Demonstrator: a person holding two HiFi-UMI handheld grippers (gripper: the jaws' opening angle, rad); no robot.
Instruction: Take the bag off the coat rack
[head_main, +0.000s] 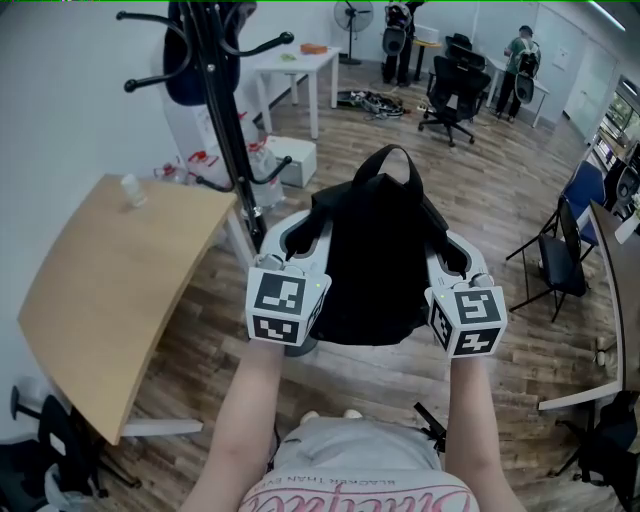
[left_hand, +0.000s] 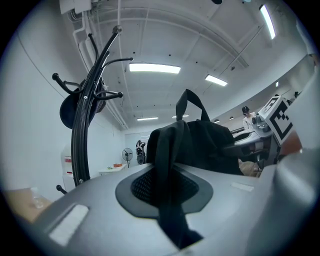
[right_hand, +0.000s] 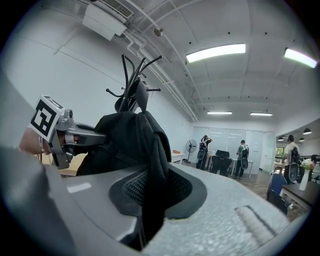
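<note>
A black backpack hangs in the air between my two grippers, clear of the black coat rack that stands at the back left. My left gripper is shut on a black shoulder strap at the bag's left side. On the bag's right side my right gripper is shut on the other strap. The bag's top handle loop stands upright. In the left gripper view the coat rack rises to the left of the backpack. A dark item still hangs on the rack.
A light wooden table lies at the left with a small bottle on it. A white table, office chairs and people stand at the far end. A black folding chair and a desk edge are at the right.
</note>
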